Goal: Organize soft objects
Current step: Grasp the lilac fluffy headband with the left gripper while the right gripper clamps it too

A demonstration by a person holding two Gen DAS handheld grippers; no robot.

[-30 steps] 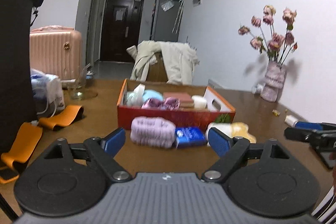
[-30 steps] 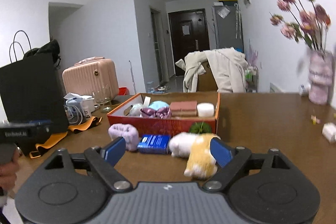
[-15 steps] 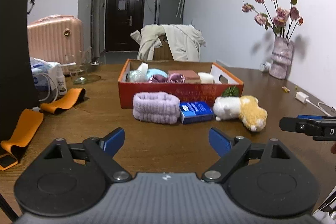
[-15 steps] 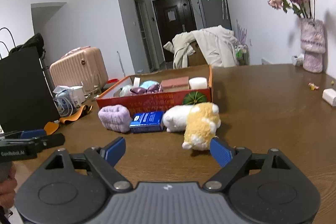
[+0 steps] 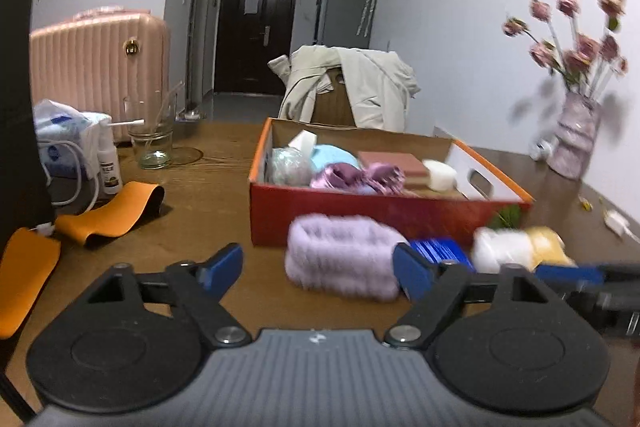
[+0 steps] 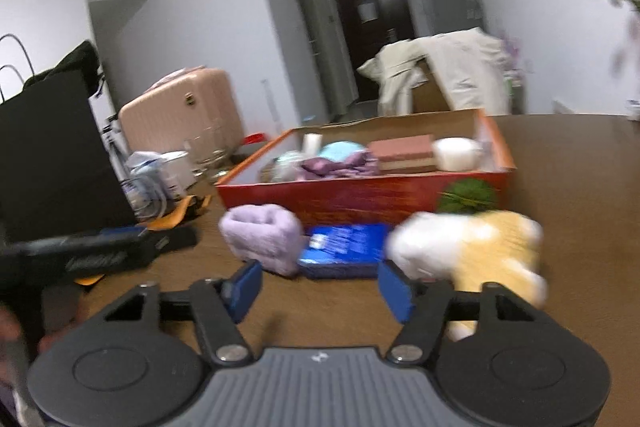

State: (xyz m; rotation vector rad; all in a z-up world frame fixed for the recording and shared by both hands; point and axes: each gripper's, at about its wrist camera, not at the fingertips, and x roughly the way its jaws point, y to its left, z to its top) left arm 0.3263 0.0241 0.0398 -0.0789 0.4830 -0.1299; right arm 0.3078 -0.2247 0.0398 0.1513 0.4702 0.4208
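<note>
1. Compared with a moment earlier, both views sit closer to the orange box, and the items in front of it loom larger.
2. The left hand-held gripper is closing, its gap narrower than before; nothing is between its pads, and the purple plush band lies just beyond them.
3. The right hand-held gripper is closing, markedly narrower than before; it holds nothing, with the blue packet just ahead of the gap.
4. In front of the orange box, on the desk, lie in a row the purple plush band, the blue packet and the white-and-yellow plush toy; a green item rests against the box's front wall.
5. Inside the orange box: a pale netted ball, a light-blue item, purple satin fabric, a pink flat block and a white roll.
</note>
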